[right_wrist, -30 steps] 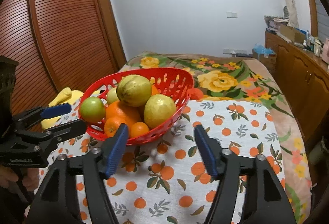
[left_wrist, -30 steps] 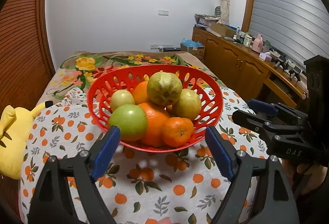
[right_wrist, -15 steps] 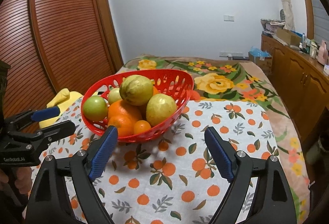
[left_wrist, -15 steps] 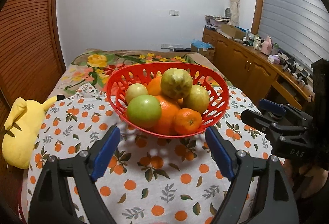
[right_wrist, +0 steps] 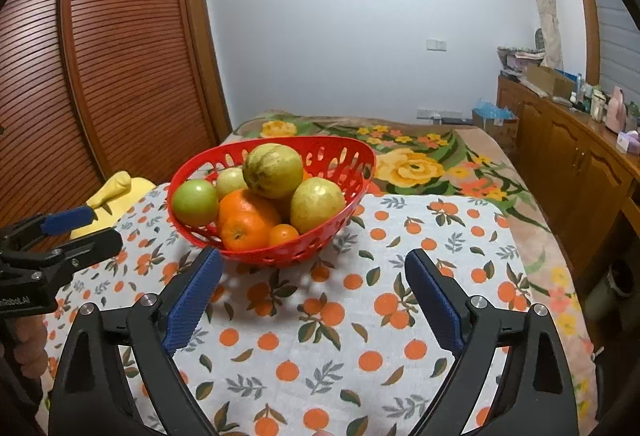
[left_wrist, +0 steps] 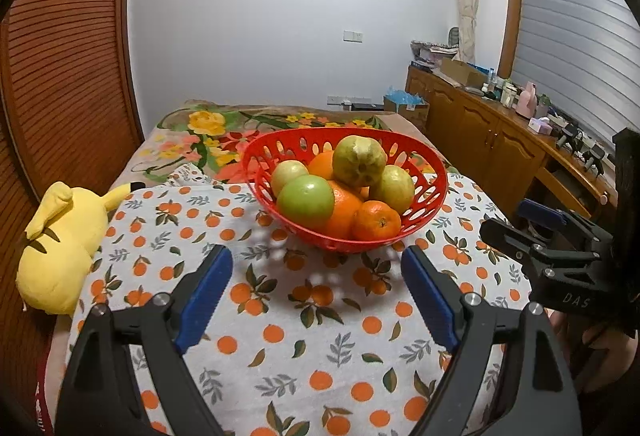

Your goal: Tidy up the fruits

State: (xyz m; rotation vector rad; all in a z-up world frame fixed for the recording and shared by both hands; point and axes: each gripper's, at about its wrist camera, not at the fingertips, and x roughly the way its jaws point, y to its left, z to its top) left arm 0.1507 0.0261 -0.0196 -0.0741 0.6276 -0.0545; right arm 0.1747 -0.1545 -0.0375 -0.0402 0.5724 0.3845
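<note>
Basket: red, on cloth, heaped with guavas, oranges, green apple.
Left gripper: fingers apart, empty, short of basket.
Right gripper: just been opening, empty.
Cloth front: bare.

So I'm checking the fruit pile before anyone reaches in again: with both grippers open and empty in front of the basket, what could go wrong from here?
1. The top guava sits on other fruit, so a nudge could roll it over the red basket rim.
2. Pulling the green apple or the mandarin from the lower front may shift the pile.
3. The left gripper and right gripper flank the same basket; reaching together risks a collision.
</note>
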